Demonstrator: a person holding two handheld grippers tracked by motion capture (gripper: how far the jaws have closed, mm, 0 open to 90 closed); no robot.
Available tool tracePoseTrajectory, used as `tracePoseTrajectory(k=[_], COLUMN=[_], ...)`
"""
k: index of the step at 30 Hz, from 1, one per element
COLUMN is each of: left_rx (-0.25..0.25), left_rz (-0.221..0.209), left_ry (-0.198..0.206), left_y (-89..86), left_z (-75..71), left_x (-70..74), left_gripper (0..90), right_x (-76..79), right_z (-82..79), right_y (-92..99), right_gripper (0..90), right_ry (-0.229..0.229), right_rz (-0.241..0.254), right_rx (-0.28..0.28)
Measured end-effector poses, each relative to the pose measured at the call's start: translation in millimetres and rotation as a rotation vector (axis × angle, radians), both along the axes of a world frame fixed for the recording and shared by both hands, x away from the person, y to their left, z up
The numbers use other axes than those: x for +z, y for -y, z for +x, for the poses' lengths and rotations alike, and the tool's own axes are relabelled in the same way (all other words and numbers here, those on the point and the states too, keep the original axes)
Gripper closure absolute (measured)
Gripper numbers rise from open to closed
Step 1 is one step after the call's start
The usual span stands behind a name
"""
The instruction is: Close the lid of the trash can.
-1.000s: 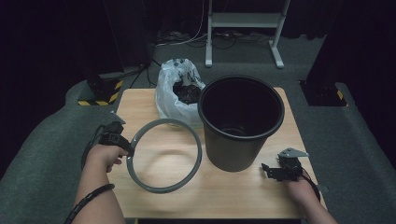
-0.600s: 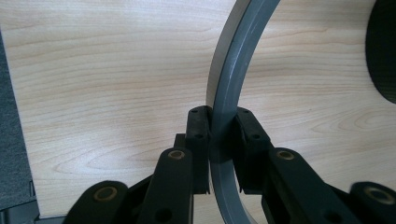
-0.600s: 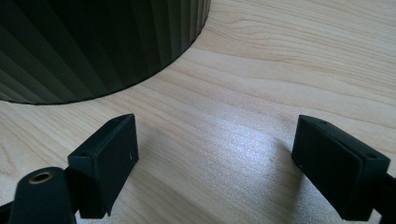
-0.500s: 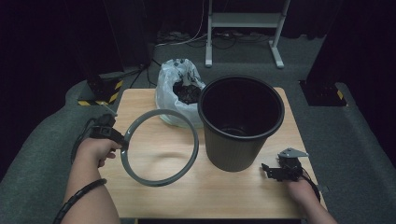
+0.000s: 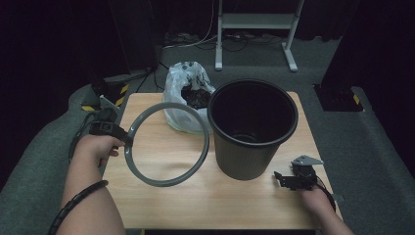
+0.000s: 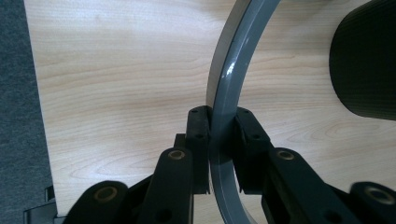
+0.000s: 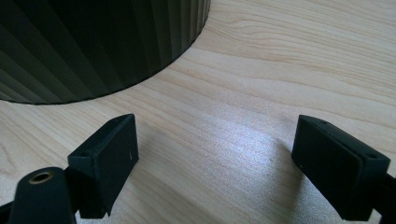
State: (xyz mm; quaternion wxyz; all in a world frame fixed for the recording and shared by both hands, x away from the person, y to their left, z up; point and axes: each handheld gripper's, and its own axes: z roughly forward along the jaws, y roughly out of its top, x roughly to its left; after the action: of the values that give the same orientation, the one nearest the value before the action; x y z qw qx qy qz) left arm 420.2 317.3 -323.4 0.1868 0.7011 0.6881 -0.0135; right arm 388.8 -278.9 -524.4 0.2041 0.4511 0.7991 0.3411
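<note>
Wooden table (image 5: 161, 200), pale grain, rounded corners, set on grey carpet with dark surroundings. Black ribbed waste bin (image 5: 252, 129), upright on the right half of the tabletop, mouth open, apparently without liner. White plastic bag (image 5: 183, 100) with dark contents, at the far edge just left of the bin and touching it or nearly so. Grey plastic bin ring (image 5: 166, 144), large hoop, pinched at its left arc and tilted, far side raised toward the bag, near arc low over the wood; whether that arc rests on the table, not clear. Left gripper (image 6: 219, 140), clenched on the ring's band, pads pressing both faces of it. Right gripper (image 7: 215, 154), jaws spread wide with nothing between, resting low on the table just beside the bin's base at the near right corner (image 5: 293, 178). Risks, as judged: single-point pinch on a wide hoop, so likely swing or twist in the pads; possible slip out of the grip if the free arc catches the bin's rim or snags the bag; bin, unsteadied, liable to shift or tip under a sideways knock. Clearances: open wood under and in front of the ring; tight between ring, bag and bin; free air above the bin mouth; near table edge close beneath both hands.
</note>
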Motion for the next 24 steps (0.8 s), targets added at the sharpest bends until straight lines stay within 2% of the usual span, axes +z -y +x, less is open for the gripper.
tracePoseTrajectory(k=[14,20,24], left_rx=[0.022,0.018,0.008], left_rz=[0.000,-0.008,0.004], left_ry=[0.062,0.093,0.101], left_y=[-5.2,-6.6,-1.8], left_z=[-3.4,-5.3,-5.3], left_x=[36.3,55.7,64.2], left_gripper=[77.6,77.6,77.6], right_x=[0.0,0.0,0.1], right_z=[-0.6,-0.7,-0.7], right_y=[0.1,0.0,0.0], right_gripper=[14.4,14.4,14.4], right_ry=[0.000,-0.002,-0.003], right_rz=[0.000,0.000,0.000], right_rx=[0.000,0.000,0.000])
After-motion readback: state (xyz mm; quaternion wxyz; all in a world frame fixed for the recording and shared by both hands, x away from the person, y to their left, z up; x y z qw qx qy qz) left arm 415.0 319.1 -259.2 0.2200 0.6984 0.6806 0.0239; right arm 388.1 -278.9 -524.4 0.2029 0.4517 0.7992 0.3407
